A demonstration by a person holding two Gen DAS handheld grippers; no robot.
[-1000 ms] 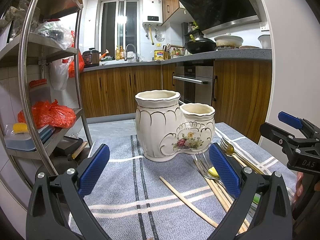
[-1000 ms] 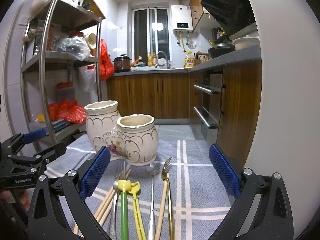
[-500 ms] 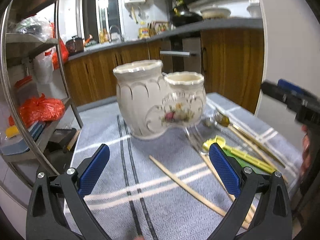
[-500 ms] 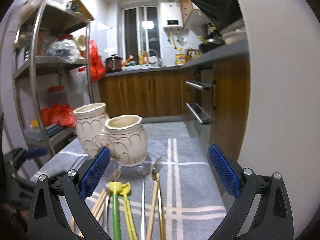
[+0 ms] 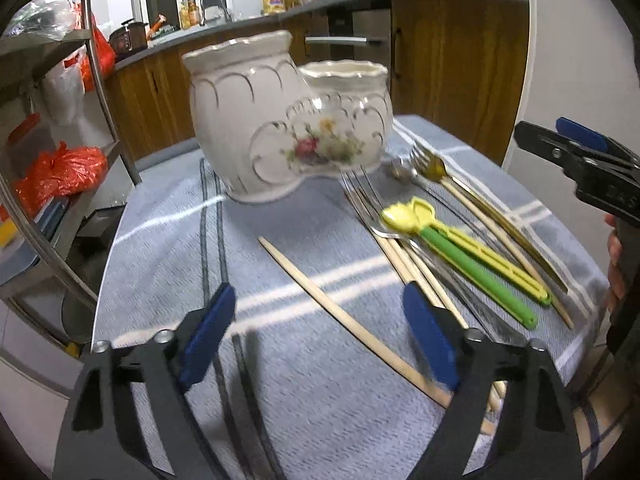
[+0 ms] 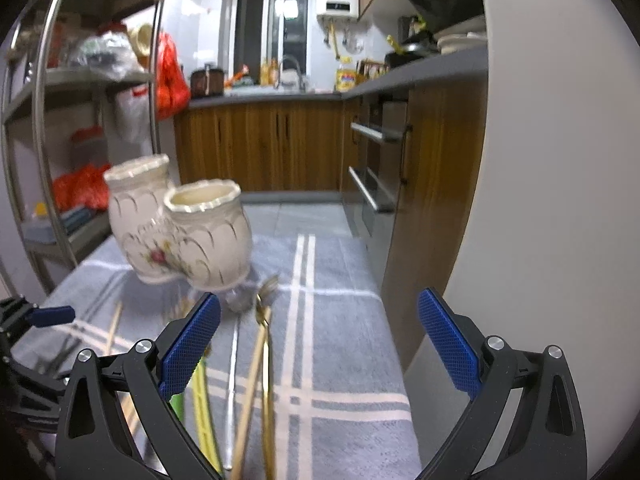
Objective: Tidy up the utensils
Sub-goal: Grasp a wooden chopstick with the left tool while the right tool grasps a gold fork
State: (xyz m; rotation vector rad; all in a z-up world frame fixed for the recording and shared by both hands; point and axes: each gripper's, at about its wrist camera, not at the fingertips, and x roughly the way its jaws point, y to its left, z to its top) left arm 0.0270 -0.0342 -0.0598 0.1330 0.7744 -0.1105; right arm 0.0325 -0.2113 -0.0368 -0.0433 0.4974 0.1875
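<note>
A cream ceramic two-pot utensil holder (image 5: pixel 280 120) stands empty on a blue-grey striped cloth (image 5: pixel 168 248); it also shows in the right wrist view (image 6: pixel 180 228). To its right lie forks (image 5: pixel 360 204), a green and yellow utensil (image 5: pixel 460 256), a gold fork (image 5: pixel 432 164), a spoon and wooden chopsticks. One chopstick (image 5: pixel 340 312) lies apart, between my left gripper's open fingers. My left gripper (image 5: pixel 320 340) is open and empty, low over the cloth. My right gripper (image 6: pixel 320 344) is open and empty above the gold fork (image 6: pixel 266 320) and silver handles.
A metal shelf rack (image 5: pixel 92 80) with red bags stands at the left of the table. Wooden kitchen cabinets (image 6: pixel 260 144) and an oven lie behind. A white wall (image 6: pixel 540 160) borders the table's right edge.
My left gripper has tilted down and moved closer to the cloth, over the lone chopstick. My right gripper has shifted right and forward. Both stay open.
</note>
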